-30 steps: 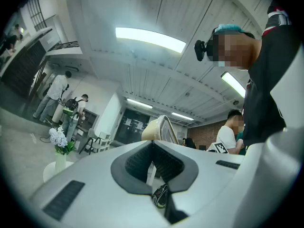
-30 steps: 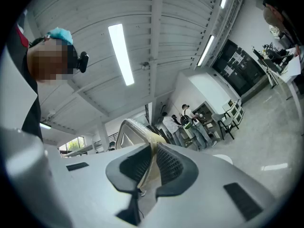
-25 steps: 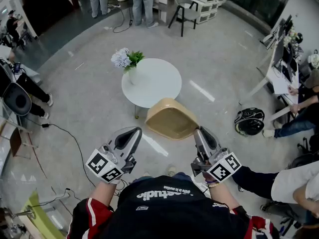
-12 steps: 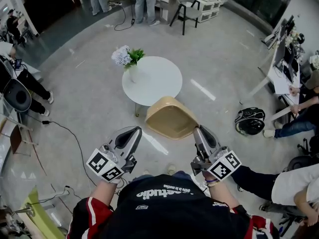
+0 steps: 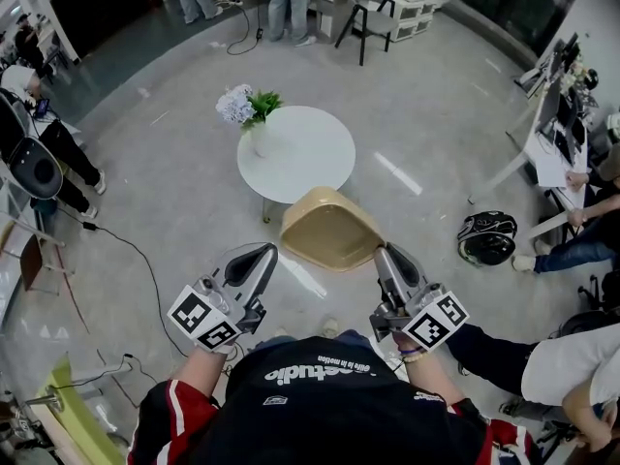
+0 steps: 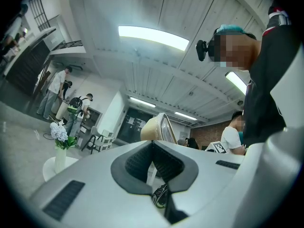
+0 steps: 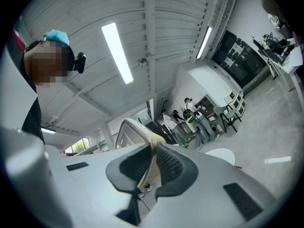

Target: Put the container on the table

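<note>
A beige plastic container (image 5: 331,231) hangs tilted above the floor, just in front of the round white table (image 5: 300,158). My right gripper (image 5: 383,252) is shut on its right rim; in the right gripper view the beige rim (image 7: 151,161) is pinched between the dark pads. My left gripper (image 5: 267,251) is level with it, just left of the container and apart from it. Its jaws meet at the tips with nothing between them. In the left gripper view the container (image 6: 157,127) shows beyond the left gripper (image 6: 152,144).
A vase of flowers (image 5: 248,116) stands at the table's left edge. A black-and-white helmet (image 5: 484,237) lies on the floor to the right. People sit at a desk (image 5: 547,153) at right, others stand at the back by a chair (image 5: 373,13). A cable (image 5: 136,260) runs across the floor at left.
Both grippers and the container keep their places; only the head view has drifted slightly.
</note>
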Tool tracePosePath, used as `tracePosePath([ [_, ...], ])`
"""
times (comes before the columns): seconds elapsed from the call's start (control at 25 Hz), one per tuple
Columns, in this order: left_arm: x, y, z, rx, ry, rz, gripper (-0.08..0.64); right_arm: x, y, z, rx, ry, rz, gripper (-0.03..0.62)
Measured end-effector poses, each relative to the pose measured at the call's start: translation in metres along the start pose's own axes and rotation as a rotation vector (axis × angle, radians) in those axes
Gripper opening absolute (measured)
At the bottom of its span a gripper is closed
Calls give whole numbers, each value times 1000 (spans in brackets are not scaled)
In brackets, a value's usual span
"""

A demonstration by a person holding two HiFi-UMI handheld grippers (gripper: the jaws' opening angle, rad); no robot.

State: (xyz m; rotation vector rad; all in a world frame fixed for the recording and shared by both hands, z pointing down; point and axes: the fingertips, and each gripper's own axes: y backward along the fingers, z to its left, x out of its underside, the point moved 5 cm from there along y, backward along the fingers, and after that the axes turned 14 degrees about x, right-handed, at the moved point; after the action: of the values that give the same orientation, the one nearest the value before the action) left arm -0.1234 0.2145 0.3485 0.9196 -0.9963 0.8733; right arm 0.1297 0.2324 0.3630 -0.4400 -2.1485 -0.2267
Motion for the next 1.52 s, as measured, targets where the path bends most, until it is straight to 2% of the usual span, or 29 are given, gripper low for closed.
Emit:
tracePosePath([
  [0.56, 17, -58, -13, -71, -42, 11, 21, -26, 1, -58, -52, -50, 55, 54],
  [0.72, 22, -68, -4, -92, -41, 16, 22, -26, -6, -70, -48, -60, 63, 54],
  [0.92, 25, -69, 33, -95, -22, -6, 21, -19, -37, -86, -30, -63, 76, 54],
  [1.12, 18, -79, 88, -81, -27, -14, 23, -24, -82, -93, 1, -47, 67, 54],
  [1.52, -20, -94, 233, -45, -69, -6, 21, -27, -226, -94, 64, -57, 50, 54],
])
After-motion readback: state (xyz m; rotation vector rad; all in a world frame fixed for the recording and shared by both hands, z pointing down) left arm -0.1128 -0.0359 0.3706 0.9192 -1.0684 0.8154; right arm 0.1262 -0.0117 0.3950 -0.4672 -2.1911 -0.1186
